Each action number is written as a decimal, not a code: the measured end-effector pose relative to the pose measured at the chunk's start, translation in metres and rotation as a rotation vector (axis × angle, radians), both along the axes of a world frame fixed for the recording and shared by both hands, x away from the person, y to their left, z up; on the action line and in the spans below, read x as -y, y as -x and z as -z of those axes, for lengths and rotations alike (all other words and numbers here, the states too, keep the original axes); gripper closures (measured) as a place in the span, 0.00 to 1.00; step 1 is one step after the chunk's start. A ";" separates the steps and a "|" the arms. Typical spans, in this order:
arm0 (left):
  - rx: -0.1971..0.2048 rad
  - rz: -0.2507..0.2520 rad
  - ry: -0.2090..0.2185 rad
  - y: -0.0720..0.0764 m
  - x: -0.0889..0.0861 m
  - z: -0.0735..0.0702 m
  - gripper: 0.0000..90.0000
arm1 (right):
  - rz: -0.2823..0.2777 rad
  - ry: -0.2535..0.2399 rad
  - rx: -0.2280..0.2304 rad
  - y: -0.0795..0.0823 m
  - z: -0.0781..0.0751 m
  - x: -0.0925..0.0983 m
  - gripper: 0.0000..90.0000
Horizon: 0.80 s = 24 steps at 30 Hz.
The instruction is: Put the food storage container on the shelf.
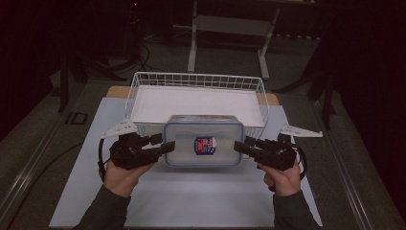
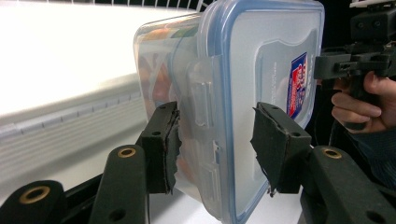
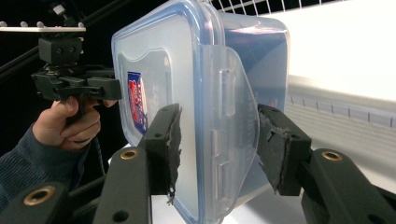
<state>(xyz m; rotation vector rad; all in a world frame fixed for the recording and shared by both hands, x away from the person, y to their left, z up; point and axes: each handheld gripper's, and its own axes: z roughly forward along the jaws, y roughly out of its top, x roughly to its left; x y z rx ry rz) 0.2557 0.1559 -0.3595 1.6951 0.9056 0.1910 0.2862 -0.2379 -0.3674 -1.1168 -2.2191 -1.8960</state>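
- Box point(image 1: 203, 141): clear plastic; lid point(image 2: 261, 93) rimmed in blue, with a red, white and blue label point(image 1: 205, 144); orange shows inside.
- Basket point(image 1: 143, 84): white wire, white bottom.
- Grippers point(image 1: 165, 147) point(image 1: 238, 147): black, brass-coloured rivets.
- Sheet point(image 1: 191, 196) on the table: pale grey-white.
- Sleeves point(image 1: 107, 211): dark grey.

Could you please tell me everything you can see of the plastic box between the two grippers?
The box is a clear plastic rectangle with rounded corners, a blue-rimmed lid and a red and blue label at the lid's middle. Hinged clips sit at its short ends. Something orange shows through its wall. It lies flat, lid up, just in front of the wire basket. The left gripper and right gripper have their jaws around opposite ends, over the clips, though a firm clamp cannot be confirmed.
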 end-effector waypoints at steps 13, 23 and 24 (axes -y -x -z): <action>0.068 -0.026 0.031 -0.017 -0.002 -0.033 0.57 | 0.032 -0.035 0.056 -0.016 -0.032 -0.004 0.57; 0.076 -0.047 0.060 -0.035 -0.001 -0.041 0.57 | 0.069 -0.067 0.037 -0.034 -0.043 -0.005 0.56; 0.076 -0.048 0.061 -0.036 -0.001 -0.041 0.57 | 0.073 -0.069 0.034 -0.035 -0.043 -0.005 0.56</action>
